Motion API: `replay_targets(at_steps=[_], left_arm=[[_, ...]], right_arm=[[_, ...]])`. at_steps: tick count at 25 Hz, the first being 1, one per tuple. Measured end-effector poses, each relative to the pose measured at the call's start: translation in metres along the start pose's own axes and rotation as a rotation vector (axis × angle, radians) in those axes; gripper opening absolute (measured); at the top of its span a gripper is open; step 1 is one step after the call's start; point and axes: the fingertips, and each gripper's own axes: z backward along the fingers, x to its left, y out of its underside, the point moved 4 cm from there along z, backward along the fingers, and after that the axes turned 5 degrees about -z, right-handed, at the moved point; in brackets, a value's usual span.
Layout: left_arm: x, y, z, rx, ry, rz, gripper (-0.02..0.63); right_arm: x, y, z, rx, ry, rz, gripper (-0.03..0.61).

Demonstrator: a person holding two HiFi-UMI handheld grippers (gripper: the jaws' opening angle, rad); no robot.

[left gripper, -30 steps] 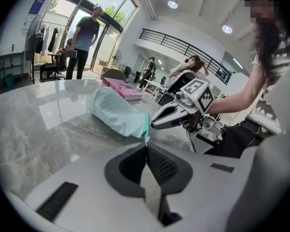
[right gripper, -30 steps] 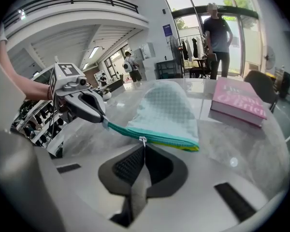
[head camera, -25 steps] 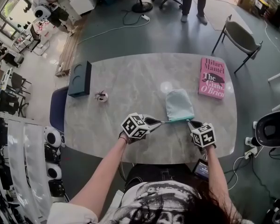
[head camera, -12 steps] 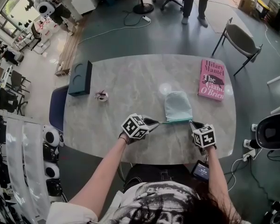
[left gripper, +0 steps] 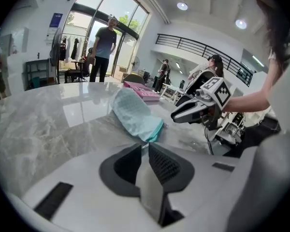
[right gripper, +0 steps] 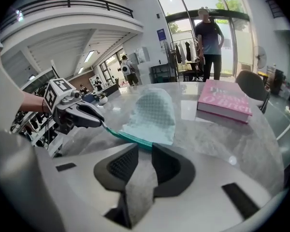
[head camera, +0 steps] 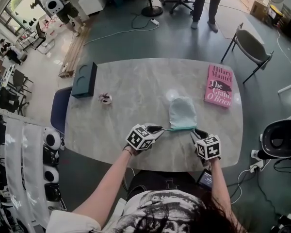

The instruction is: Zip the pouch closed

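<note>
The closing step is being judged as all but finished, and the release is being carried out. The pouch (head camera: 182,113) is lying flat on the table (head camera: 136,81) near its front edge, between the two grippers. Its teal zip edge (right gripper: 130,138) is being seen as shut along the near side. The jaws of the left gripper (head camera: 160,128) have just been opening and are being held a narrow slit apart, with the zip's thin end reaching their tips. The jaws of the right gripper (head camera: 193,131) have just been opening too and are being held spread, the pouch corner unpressed between them. Next, a clean withdrawal is being called for, so the pouch is not dragged.
</note>
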Motion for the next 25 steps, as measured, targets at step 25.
replay_targets(at_steps=[25], left_arm=[[-0.094,0.018,0.113,-0.342,-0.355,0.252,0.086]], right_arm=[[0.106,-0.020,0.068,-0.228,-0.261,0.119,0.081]])
